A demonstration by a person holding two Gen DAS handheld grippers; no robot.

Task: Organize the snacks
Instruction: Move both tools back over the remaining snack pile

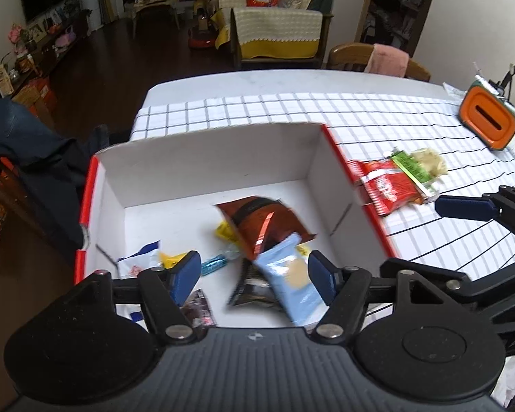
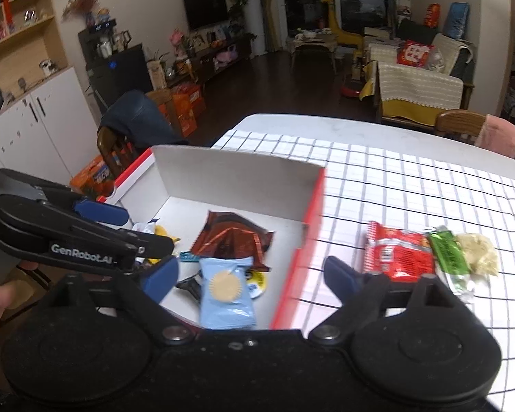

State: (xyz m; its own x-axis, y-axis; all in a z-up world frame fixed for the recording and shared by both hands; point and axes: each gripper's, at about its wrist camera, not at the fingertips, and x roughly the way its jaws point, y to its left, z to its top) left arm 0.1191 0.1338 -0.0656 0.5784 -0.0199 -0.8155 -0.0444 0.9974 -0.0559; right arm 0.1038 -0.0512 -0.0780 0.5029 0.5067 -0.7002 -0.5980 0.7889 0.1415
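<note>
— Are your claws holding anything?
— No. Your left claw (image 1: 254, 269) and right claw (image 2: 250, 276) are both gaping wide, empty, hovering over the blue packet (image 2: 227, 293) lying inside the box (image 1: 209, 158).

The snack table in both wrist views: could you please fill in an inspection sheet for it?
Surface: table under a checked cloth.
Job's things: white box holding a brown packet, a light blue packet and smaller snacks; red packet and green packet on the cloth outside.
Clutter: orange container.
Grippers: left gripper and right gripper open, empty.
Cables: nothing seen.
Surroundings: chairs, sofa, television.
</note>
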